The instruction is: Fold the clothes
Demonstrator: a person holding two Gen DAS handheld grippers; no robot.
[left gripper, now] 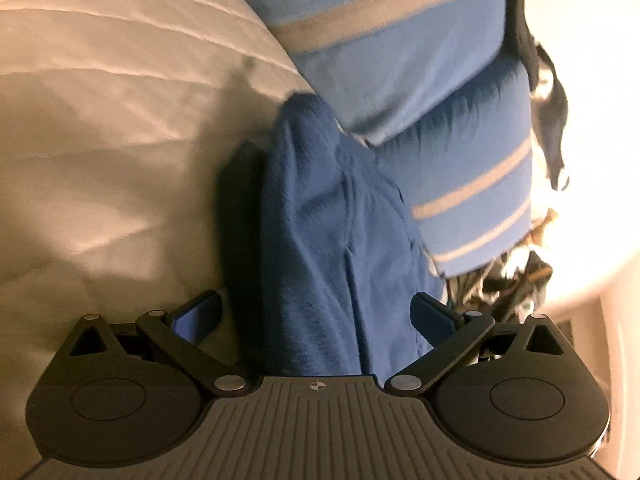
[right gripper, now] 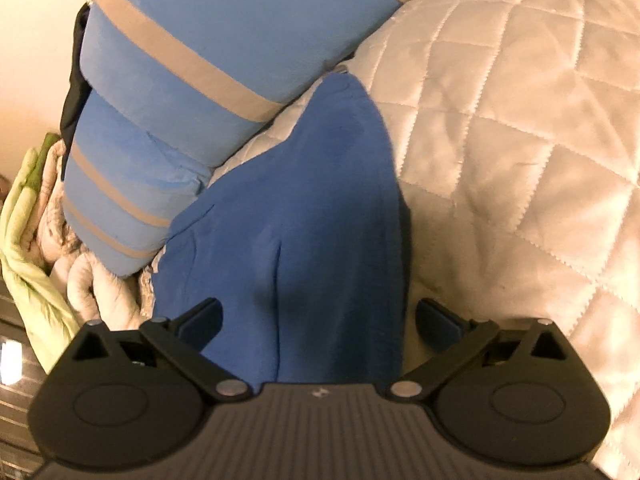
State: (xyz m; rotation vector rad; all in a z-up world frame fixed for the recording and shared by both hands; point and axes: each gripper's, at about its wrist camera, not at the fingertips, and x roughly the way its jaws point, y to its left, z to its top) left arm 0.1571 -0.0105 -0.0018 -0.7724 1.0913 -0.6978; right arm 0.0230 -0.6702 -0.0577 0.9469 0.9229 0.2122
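A dark blue garment (left gripper: 320,224) lies bunched on a cream quilted bedcover (left gripper: 100,120). It runs up between the wide-apart fingers of my left gripper (left gripper: 316,316), which is open above it. In the right wrist view the same blue garment (right gripper: 304,216) lies on the quilt (right gripper: 520,140) and passes between the spread fingers of my right gripper (right gripper: 318,320), also open. Whether either gripper touches the cloth I cannot tell.
A light blue folded item with grey stripes (left gripper: 400,40) lies against the far end of the garment, also in the right wrist view (right gripper: 180,60). A heap of other clothes, green and beige (right gripper: 44,220), sits at the left. Dark patterned cloth (left gripper: 544,80) lies at the right.
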